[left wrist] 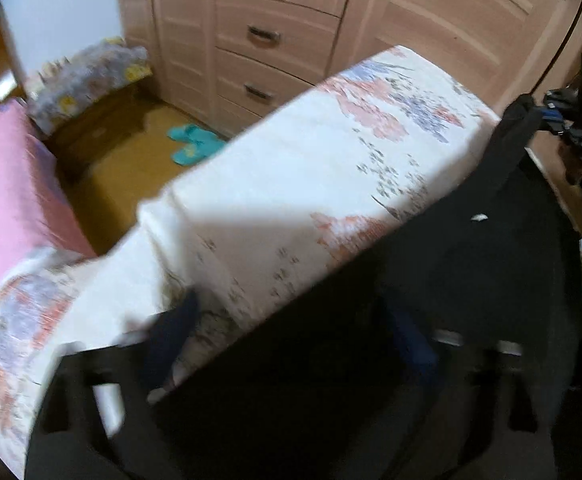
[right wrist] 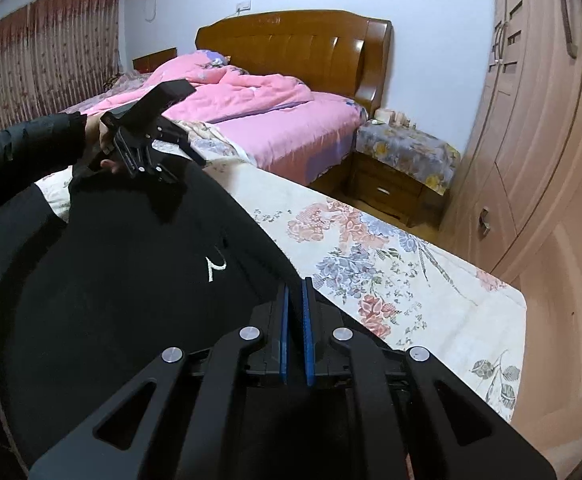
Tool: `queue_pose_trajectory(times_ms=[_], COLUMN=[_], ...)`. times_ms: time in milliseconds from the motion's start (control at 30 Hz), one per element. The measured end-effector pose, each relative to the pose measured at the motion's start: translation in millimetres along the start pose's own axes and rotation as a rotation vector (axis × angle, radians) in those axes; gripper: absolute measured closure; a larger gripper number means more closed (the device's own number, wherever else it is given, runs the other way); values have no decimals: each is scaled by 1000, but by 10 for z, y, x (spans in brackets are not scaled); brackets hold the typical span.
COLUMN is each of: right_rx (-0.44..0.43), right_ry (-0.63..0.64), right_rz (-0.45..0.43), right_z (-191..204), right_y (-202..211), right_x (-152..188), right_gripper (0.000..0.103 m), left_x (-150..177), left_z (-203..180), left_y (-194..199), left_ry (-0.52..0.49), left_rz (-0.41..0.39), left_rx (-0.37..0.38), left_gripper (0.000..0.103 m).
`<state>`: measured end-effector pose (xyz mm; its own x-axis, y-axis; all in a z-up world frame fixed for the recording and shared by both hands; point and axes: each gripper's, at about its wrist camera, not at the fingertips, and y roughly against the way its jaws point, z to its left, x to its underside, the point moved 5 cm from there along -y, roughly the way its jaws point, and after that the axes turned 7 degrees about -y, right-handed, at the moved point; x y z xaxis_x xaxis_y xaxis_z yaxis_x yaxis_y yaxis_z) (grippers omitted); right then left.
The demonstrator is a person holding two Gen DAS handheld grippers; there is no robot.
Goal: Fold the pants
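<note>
Black pants with a small white logo lie spread on a table under a floral cloth. In the right wrist view my right gripper has its blue pads nearly together at the near edge of the pants, shut on the fabric. The left wrist view shows that edge of the pants pulled up to the right gripper. A hand in a black sleeve holds my left gripper tilted down over the far end of the pants. Its fingers stand apart, blurred, astride the pants' edge.
A bed with a pink quilt stands beyond the table, with a covered nightstand beside it. A wooden wardrobe with drawers runs along the right. Teal slippers lie on the floor past the table's edge.
</note>
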<state>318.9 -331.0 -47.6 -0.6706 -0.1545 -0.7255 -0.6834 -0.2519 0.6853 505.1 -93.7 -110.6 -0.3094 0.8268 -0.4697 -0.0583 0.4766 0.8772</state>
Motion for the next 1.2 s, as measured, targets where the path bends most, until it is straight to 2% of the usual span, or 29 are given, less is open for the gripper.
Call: queue_pose_trajectory(times_ms=[33,67,100,133,200,300,400,533,600,667,700,767,833,900,967,1033,1067,1100,1133,1167,1200], right_rx=[12,18,24,32,46,63,60,36,26,13,10,0,-14,-38,-10,-3,1,6,12,16,20], right_ry=[-10,-17,-27,-38,-60,-87,-83,-58,-48,-48,-51,-61,-82,-128,-154,-164,-168,-169,-167,-168,-171], right_rz=[2,2,3,3,0,-14,-55,-126,-144,-143,-137,-108,-68,-37,5,11,7,4,-1,-6,-10], right_z=[-6,-3,-22,-27,-40,-36,106,416,587,747,806,939,1082,1163,1211,1262,1269,1273,1279,1274,1264], right_y=[-22,-34,-67,-81,-87,-16,264,801,1049,1243,1305,1402,1411,1348,1211,1144,1142,1140,1156,1174,1188], right_x=[14,20,22,24,20,7,-4,101,271,505,622,913,1271,1535,1771,1887,1900,1901,1895,1879,1863], right_gripper=[95,95,95,95,95,95,95,95,95,95,95,95,95,95,95,95,95,95,95,95,95], left_x=[19,47,68,93,131,174,265,564,797,1047,1169,1367,1611,1793,2002,2126,2147,2103,2050,1971,1874], left_z=[-36,-54,-79,-125,-224,-546,-924,-1727,-2166,-2555,-2742,-3053,-3361,-3525,-3579,-3517,-3464,-3362,-3307,-3197,-3076], left_y=[47,80,131,205,355,723,1060,1553,1740,1853,1893,1944,1926,1780,1524,1309,1240,1179,1178,1203,1232], left_ry=[3,8,8,2,-1,-29,-65,-135,-157,-149,-145,-120,-71,-53,9,115,172,240,277,332,387], left_rz=[-20,-32,-47,-65,-93,-163,-201,-246,-273,-302,-320,-363,-404,-379,-340,-341,-347,-359,-377,-406,-433], left_rx=[-1,8,-15,-47,-94,-225,-348,-528,-589,-612,-619,-611,-561,-542,-485,-403,-385,-341,-327,-321,-301], left_gripper=[59,74,77,85,88,89,89,89,91,95,103,103,103,103,102,94,69,50,21,12,12])
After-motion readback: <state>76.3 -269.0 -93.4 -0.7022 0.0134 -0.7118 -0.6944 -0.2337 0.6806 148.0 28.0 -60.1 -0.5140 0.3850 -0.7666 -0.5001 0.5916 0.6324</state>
